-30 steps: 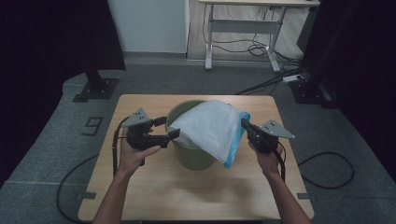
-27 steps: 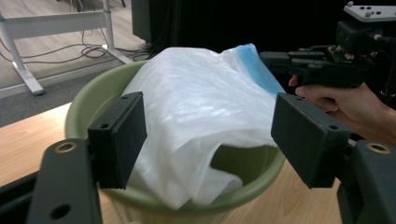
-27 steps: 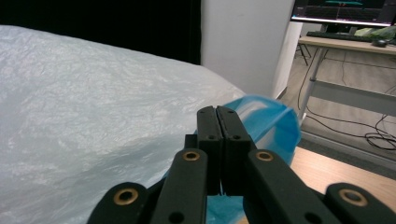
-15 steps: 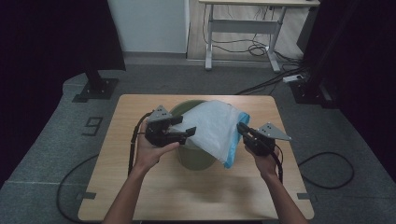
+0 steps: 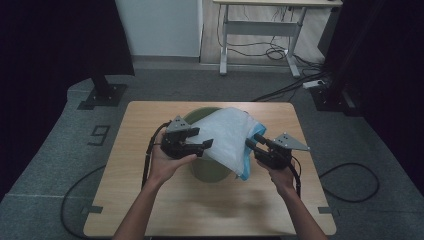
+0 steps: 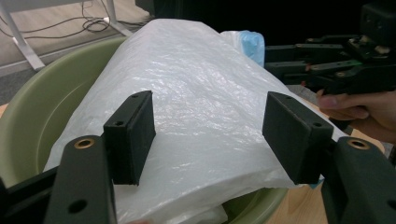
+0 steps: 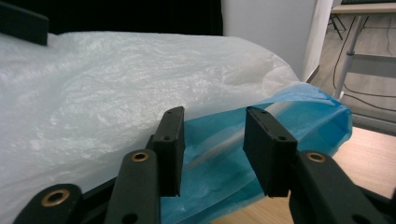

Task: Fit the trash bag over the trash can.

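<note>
I see the white plastic bag (image 5: pixel 227 140) draped over the green bin (image 5: pixel 207 170), which stands near the middle of the desk (image 5: pixel 150 210), its blue edge (image 7: pixel 280 135) hanging toward the desk's right side. My left gripper (image 5: pixel 206 145) has just been closing and my right gripper (image 5: pixel 249 144) opening. Both stand released, pads clear of the film.

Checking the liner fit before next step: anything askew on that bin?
Yes. The white bag lies bunched across the top of the green bin, not tucked inside, and its blue edge hangs over the rim on the right gripper's side. Nothing torn or spilled that I can see.
</note>
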`<state>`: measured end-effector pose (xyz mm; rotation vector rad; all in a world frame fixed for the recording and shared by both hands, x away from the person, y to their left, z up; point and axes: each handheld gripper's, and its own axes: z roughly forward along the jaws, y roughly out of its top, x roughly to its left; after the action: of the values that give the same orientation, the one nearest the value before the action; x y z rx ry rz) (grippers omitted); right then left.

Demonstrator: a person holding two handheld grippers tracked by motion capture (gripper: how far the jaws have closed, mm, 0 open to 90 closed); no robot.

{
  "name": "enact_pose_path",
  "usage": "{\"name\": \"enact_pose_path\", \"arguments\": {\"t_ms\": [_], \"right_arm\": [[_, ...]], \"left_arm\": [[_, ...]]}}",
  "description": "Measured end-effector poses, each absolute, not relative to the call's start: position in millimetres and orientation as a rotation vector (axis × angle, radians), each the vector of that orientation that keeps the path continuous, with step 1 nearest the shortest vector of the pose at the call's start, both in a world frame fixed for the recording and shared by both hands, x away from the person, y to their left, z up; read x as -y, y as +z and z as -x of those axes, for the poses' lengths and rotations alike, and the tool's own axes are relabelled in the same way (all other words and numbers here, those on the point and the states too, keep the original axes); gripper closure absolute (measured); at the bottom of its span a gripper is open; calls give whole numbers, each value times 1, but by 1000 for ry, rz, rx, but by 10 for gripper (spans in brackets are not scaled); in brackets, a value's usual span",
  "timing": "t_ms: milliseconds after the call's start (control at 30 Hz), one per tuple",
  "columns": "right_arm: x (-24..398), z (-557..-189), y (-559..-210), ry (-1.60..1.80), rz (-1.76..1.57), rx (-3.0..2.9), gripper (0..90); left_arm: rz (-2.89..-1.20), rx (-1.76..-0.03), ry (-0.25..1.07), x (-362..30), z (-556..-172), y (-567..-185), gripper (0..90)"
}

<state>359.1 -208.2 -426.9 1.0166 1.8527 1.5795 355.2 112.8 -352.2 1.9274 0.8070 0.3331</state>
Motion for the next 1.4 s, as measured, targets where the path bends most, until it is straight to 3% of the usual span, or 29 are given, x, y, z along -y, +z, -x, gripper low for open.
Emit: {"name": "enact_pose_path", "arguments": {"t_ms": [500, 567, 733, 1133, 1400], "right_arm": [[209, -352, -422, 1610, -1058, -1924, 530], [207, -352, -423, 1566, -1067, -1934, 601], [207, -353, -424, 1517, -1044, -1915, 877], [191, -341, -383, 1628, -868, -1893, 887], [171, -342, -380, 1620, -824, -1928, 887]], "left_arm": [[-1906, -822, 347, -117, -355, -356, 353], [-1903, -824, 351, -117, -354, -355, 354], [-1900, -816, 364, -118, -352, -352, 357], [-1906, -784, 357, -110, -345, -341, 368], [-1922, -768, 317, -102, -340, -340, 345]]}}
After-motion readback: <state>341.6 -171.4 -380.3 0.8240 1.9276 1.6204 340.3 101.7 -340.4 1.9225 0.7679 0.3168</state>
